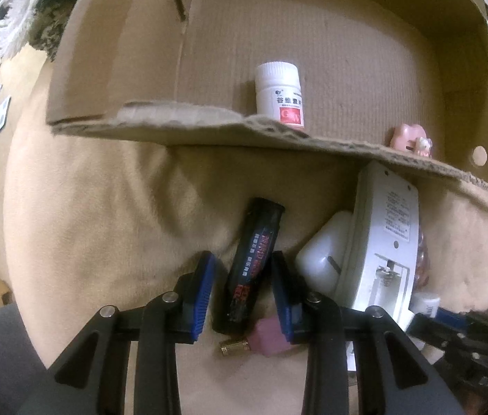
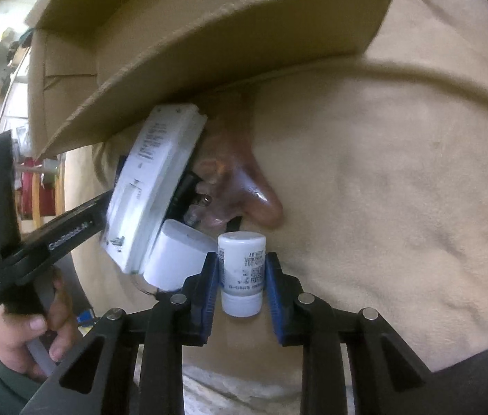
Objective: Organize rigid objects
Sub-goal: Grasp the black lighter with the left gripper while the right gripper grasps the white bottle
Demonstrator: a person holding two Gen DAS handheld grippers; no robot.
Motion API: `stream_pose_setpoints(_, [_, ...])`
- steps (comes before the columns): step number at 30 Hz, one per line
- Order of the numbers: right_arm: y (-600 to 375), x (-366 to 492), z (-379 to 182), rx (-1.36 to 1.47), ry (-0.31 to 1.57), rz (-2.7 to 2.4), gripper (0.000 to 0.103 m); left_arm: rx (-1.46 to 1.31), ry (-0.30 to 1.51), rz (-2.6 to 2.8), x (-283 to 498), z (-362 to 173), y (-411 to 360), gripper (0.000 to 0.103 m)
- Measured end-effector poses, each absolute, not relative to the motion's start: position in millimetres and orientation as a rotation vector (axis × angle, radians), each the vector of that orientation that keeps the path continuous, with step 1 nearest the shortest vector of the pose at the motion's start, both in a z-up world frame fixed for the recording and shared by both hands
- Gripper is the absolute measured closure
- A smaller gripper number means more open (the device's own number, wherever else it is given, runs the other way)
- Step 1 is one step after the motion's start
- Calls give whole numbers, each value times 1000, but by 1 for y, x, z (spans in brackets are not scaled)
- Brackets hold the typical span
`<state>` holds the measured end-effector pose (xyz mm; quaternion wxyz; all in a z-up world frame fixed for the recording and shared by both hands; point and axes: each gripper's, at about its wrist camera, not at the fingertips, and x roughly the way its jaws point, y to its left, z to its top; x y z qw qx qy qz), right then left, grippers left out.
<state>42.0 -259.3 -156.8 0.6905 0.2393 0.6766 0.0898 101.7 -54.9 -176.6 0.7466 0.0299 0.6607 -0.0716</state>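
A black tube with red print (image 1: 256, 259) lies on the beige cloth (image 1: 105, 224). My left gripper (image 1: 244, 259) points down over the tube and is shut on its lower half, blue pads on either side. My right gripper (image 2: 242, 259) is shut on a small white bottle (image 2: 242, 269), which stands between its pads. Beyond the tube, a cardboard box (image 1: 347, 52) lies open; inside it are a white pill bottle (image 1: 280, 98) and a pink figurine (image 1: 411, 140).
A white device with an open battery bay (image 1: 382, 242) leans under the box flap (image 1: 209, 128), with a white block (image 1: 323, 256) against it. A pink cube (image 1: 268, 340) and a small brass piece (image 1: 233, 347) lie by the tube. A hand (image 2: 26, 332) is at the left.
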Motion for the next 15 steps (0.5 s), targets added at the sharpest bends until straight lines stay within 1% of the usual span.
stream_pose_setpoints(1, [-259, 44, -154, 536, 1495, 199, 75, 71, 1446, -160, 102, -175, -59, 80])
stream_pose_setpoints(4, [-264, 45, -145, 564, 1437, 180, 75, 77, 1447, -161, 103, -175, -61, 85])
stream_pose_setpoints(7, [-269, 46, -134, 566, 1379, 149, 75, 27, 1441, -134, 105, -172, -52, 86])
stream_pose_setpoints(11, [-269, 49, -133, 560, 1365, 145, 75, 26, 1404, -81, 102, -167, -45, 86])
stream_pose_setpoints(15, [-273, 45, -132, 562, 1350, 148, 75, 15, 1413, -66, 103, -170, -42, 86])
